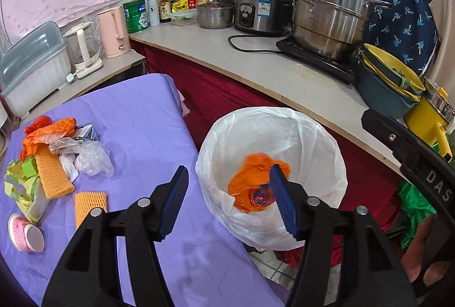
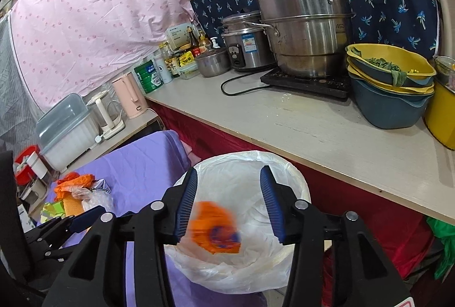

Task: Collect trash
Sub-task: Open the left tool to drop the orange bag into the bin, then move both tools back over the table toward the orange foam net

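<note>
Both tools hang over the bin (image 1: 327, 142), which is lined with a white bag and stands on the floor between the purple-covered surface (image 1: 148, 113) and the kitchen counter (image 1: 284, 73). The left tool (image 1: 227, 201) has its jaws apart with nothing between the pads; below it an orange bag (image 1: 250, 179) lies in the bottom of the bin. The right tool (image 2: 229, 203) is likewise parted and grips nothing; in its view the orange wrapper (image 2: 216, 227) shows blurred inside the liner, clear of both pads. On the purple surface a heap of trash (image 1: 57, 153) is left: orange plastic, clear film, green and yellow scraps, two foam nets (image 1: 89, 203) and a pink cup (image 1: 25, 233) on its side. A steel pot (image 1: 332, 11) stands on the counter.
</note>
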